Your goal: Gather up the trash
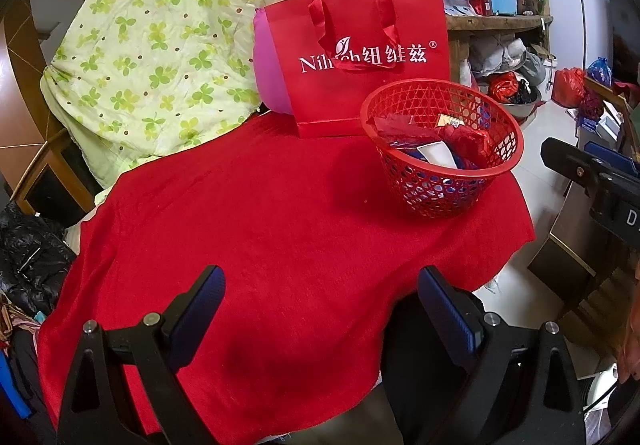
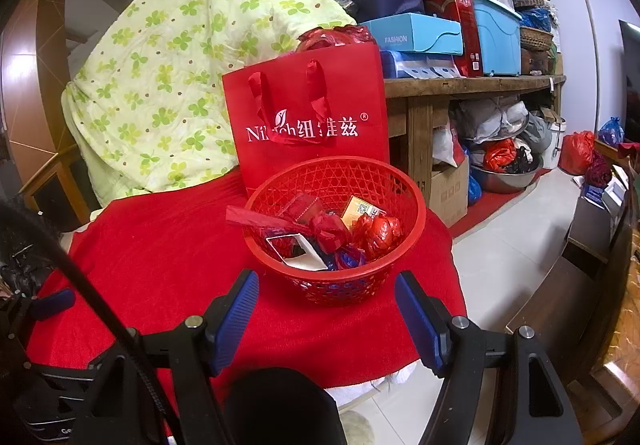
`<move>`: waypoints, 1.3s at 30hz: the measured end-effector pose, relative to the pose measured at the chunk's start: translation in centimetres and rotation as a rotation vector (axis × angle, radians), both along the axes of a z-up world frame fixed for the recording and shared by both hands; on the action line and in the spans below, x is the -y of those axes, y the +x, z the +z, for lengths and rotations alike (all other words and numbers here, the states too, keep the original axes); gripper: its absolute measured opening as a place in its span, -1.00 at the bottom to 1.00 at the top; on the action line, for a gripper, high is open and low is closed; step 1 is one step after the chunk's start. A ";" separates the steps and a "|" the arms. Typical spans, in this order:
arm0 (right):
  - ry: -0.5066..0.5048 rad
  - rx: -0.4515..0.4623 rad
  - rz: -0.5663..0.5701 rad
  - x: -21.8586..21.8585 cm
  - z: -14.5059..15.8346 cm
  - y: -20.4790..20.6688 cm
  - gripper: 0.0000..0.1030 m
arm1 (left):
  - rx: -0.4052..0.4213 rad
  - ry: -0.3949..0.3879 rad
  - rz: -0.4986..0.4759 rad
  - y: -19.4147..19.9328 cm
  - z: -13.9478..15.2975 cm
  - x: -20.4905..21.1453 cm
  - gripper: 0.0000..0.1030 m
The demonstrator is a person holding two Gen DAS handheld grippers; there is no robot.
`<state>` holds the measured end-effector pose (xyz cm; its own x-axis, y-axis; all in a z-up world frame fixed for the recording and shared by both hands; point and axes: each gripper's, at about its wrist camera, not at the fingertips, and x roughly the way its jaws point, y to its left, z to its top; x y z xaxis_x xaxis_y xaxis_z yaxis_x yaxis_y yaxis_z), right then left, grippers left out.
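Both grippers hovering spread and empty — left gripper [image 1: 320, 305] over red cloth [image 1: 260, 229], right gripper [image 2: 326, 309] just before red basket [image 2: 416, 205] — trash [image 2: 340, 231] sitting inside it.

A matt, slightly fuzzy red cloth [image 1: 280, 229] covered the surface across the middle of the frame. On it stood a glossy red plastic lattice basket [image 2: 336, 205] holding shiny crinkled foil wrappers [image 2: 380, 231]. Behind it a smooth matt paper bag [image 2: 308, 117] had satin ribbon handles. At upper left lay a soft quilted cotton blanket [image 1: 160, 45]. The gripper pads [image 2: 236, 321] looked ribbed blue rubber.
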<state>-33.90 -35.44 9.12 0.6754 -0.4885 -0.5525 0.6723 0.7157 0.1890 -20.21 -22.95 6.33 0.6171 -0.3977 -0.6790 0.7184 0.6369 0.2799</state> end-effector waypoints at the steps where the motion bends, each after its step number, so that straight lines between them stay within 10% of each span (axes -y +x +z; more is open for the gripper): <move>1: 0.000 0.000 0.000 0.0 0.0 0.0 0.44 | 0.000 0.001 0.000 0.0 0.0 0.0 0.88; 39: 0.005 -0.004 0.002 0.0 -0.7 0.1 0.44 | -0.019 0.020 0.000 0.2 -0.7 0.0 0.88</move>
<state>-33.84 -35.42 8.40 0.6738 -0.4846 -0.5579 0.6719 0.7159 0.1896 -20.06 -22.98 5.58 0.6043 -0.3838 -0.6983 0.7234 0.6317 0.2788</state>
